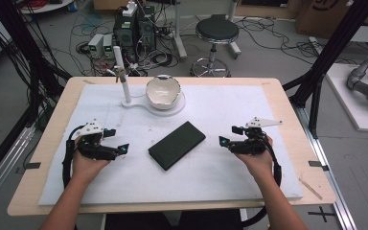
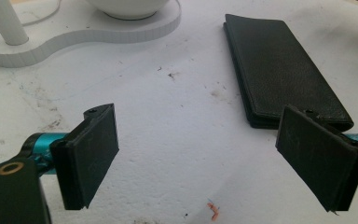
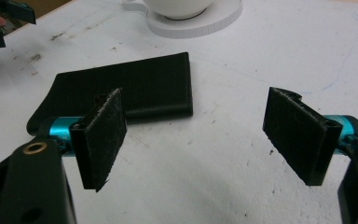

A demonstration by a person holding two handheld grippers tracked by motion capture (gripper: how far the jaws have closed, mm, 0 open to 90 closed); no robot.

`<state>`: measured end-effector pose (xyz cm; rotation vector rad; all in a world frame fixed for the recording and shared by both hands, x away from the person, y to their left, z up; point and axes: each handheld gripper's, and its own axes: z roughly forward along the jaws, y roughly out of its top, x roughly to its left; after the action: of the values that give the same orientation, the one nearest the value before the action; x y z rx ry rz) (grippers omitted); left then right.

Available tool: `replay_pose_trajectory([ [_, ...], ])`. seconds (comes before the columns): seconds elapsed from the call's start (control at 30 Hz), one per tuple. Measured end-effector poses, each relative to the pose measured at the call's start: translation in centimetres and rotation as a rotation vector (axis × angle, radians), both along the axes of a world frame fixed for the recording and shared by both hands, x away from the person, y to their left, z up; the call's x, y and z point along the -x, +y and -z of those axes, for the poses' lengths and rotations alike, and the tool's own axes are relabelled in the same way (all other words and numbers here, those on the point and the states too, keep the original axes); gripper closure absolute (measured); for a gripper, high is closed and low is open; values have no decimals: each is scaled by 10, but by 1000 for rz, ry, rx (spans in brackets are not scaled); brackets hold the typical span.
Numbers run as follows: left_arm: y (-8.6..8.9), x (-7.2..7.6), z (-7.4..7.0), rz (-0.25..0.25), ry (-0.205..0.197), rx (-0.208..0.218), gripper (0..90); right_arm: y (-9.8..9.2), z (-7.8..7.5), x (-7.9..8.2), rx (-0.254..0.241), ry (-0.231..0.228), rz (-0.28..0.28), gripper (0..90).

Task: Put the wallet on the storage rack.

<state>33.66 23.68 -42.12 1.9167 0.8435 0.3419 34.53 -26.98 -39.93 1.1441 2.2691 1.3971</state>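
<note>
Wallet (image 1: 177, 144) lies flat on the white mat (image 1: 268, 110), between left gripper (image 1: 117, 140) and right gripper (image 1: 230, 135), touching neither. Both jaws wide, empty. Looks like approach step; next, one gripper needs to close in on a wallet edge.

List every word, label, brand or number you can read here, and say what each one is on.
None can be read.
Black wallet: plain leather, no print in the high view or either gripper view.
Bowl and white stand: no markings.
Cardboard box on the floor: a dark mark, too cropped to read.
</note>
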Motion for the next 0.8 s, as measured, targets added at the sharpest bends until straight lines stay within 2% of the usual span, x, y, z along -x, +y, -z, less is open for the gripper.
replay_pose_trajectory([
  [0.37,1,0,0,13,6,-3,130,1,0,-2,-6,-4,5,220],
  [0.7,-5,0,-1,17,15,-2,131,7,3,-7,1,13,-3,220],
  [0.8,-10,-1,1,30,27,-4,132,9,5,-9,26,18,-10,220],
])
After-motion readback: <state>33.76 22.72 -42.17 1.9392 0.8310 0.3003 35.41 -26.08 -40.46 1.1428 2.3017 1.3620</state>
